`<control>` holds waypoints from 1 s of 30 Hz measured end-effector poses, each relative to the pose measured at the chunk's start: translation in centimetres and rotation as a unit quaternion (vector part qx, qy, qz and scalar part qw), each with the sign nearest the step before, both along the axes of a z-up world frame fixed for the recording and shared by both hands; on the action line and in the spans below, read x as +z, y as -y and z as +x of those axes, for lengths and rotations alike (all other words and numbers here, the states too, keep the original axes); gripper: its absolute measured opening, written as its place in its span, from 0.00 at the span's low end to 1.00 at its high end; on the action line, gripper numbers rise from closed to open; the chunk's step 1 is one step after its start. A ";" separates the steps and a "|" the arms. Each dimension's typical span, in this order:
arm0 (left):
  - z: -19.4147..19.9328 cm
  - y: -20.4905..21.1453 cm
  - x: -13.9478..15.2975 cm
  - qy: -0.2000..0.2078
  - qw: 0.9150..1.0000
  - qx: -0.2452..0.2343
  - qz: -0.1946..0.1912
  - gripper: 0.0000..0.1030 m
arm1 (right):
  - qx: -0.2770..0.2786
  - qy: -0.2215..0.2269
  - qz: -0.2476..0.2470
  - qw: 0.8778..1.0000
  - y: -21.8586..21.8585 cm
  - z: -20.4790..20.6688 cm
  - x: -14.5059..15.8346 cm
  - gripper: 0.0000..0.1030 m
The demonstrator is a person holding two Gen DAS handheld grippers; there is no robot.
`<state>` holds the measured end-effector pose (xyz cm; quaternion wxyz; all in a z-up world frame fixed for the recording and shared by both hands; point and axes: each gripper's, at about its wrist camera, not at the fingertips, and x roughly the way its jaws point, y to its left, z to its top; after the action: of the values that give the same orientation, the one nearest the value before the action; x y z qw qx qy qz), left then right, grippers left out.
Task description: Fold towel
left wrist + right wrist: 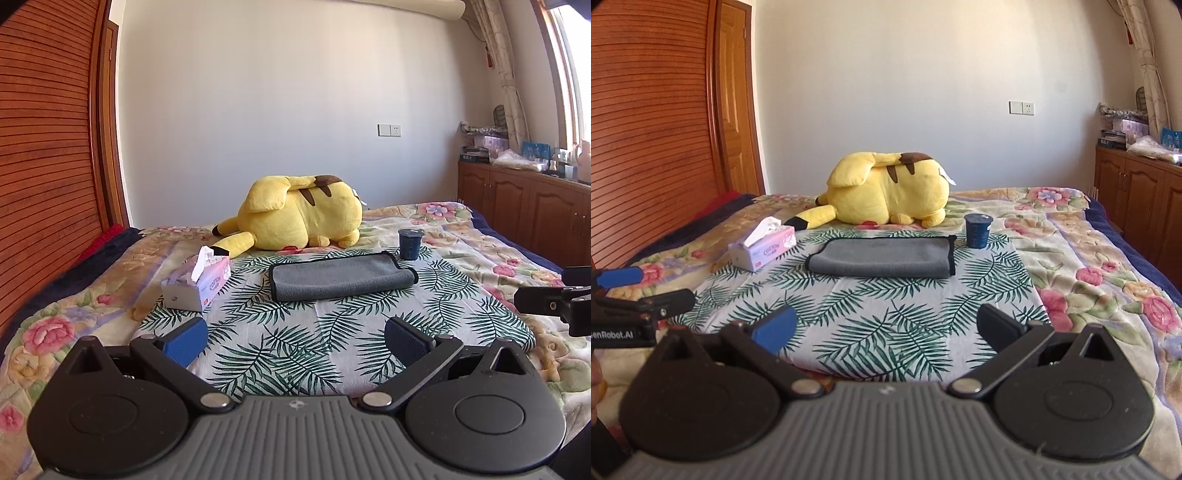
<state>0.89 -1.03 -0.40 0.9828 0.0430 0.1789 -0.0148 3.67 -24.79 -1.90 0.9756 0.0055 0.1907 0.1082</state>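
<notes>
A grey towel with black trim lies folded on a leaf-print cloth on the bed; it also shows in the right wrist view. My left gripper is open and empty, held well short of the towel, nearer the cloth's front edge. My right gripper is open and empty too, also short of the towel. Part of the right gripper shows at the right edge of the left wrist view. A blue pad of the left gripper shows at the left edge of the right wrist view.
A tissue box stands left of the towel. A dark blue cup stands at its far right corner. A yellow plush toy lies behind it. A floral blanket covers the bed. Wooden cabinets line the right wall.
</notes>
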 end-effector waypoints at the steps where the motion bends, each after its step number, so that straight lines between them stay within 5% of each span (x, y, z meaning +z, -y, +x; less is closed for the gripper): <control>1: 0.0 0.0 0.0 0.002 1.000 0.000 0.000 0.84 | -0.001 0.003 -0.001 1.000 0.0 -0.1 0.0 1.00; 30: -0.7 -0.7 0.6 0.025 1.000 0.010 -0.003 0.84 | -0.037 0.041 0.001 0.998 0.7 -0.7 0.3 1.00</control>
<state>0.18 -0.37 0.19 0.9872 0.0382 0.1549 -0.0049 2.97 -25.48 -1.58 0.9860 0.0094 0.1498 0.0722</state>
